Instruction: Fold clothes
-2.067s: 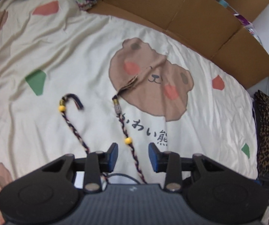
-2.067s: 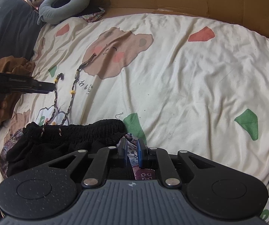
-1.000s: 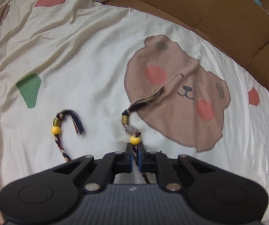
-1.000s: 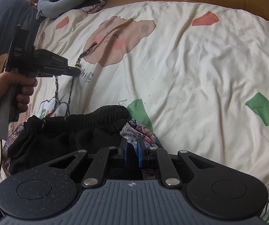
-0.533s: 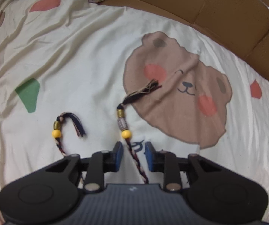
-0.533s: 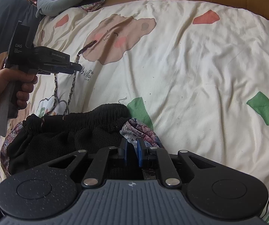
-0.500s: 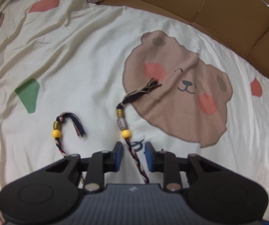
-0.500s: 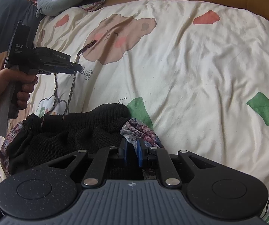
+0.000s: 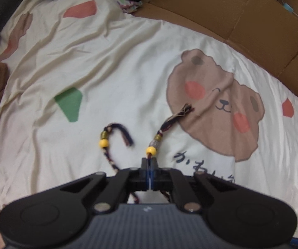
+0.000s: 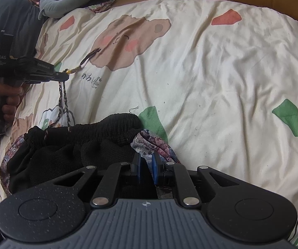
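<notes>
Bedsheet [image 10: 221, 78] with bear print spread ahead of both grippers. Black garment [image 10: 76, 145] bunched at right gripper [image 10: 146, 167], pinched narrowly at its patterned edge. Braided drawstring [image 9: 156, 143] clamped just below yellow bead [image 9: 150, 150] in closed left gripper [image 9: 149, 164].

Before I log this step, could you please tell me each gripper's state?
Left gripper: shut on the braided drawstring cord.
Right gripper: shut on the patterned floral garment.
</notes>
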The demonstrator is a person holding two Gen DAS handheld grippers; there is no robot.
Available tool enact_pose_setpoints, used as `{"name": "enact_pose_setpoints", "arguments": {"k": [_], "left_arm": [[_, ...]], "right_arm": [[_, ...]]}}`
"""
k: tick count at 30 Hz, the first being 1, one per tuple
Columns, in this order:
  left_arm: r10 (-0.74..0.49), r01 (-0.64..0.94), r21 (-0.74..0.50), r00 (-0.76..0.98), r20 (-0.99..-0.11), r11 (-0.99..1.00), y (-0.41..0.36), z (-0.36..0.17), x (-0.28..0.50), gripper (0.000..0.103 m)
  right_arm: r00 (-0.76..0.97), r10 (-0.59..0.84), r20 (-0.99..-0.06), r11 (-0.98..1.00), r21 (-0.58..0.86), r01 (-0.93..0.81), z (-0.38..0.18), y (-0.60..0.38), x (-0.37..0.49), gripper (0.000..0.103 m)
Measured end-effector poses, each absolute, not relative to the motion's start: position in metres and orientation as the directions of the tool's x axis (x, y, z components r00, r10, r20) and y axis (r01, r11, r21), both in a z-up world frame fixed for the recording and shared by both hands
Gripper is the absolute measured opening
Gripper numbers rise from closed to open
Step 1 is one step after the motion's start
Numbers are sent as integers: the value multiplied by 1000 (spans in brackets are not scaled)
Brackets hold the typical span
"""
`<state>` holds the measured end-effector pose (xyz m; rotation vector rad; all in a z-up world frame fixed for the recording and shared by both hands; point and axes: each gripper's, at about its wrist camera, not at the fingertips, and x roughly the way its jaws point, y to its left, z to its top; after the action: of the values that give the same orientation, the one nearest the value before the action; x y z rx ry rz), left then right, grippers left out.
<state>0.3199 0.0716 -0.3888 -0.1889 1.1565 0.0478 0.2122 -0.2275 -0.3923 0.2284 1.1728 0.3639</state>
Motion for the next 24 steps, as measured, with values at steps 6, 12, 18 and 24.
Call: {"name": "enact_pose_setpoints", "arguments": {"k": [6, 12, 18, 24], "left_arm": [[-53, -178, -127, 373, -926, 976, 80, -404, 309, 9], [-47, -175, -122, 379, -924, 977, 78, -397, 297, 27], [-26, -164, -101, 406, -914, 981, 78, -385, 287, 38], [-34, -143, -91, 361, -932, 985, 76, -410, 296, 48]], "right_arm": [[339, 393, -855, 920, 360, -157, -393, -228, 213, 10], [337, 389, -857, 921, 356, -156, -393, -228, 214, 10], [338, 388, -857, 922, 354, -159, -393, -228, 213, 10], [336, 386, -859, 922, 352, -162, -394, -227, 213, 10]]}}
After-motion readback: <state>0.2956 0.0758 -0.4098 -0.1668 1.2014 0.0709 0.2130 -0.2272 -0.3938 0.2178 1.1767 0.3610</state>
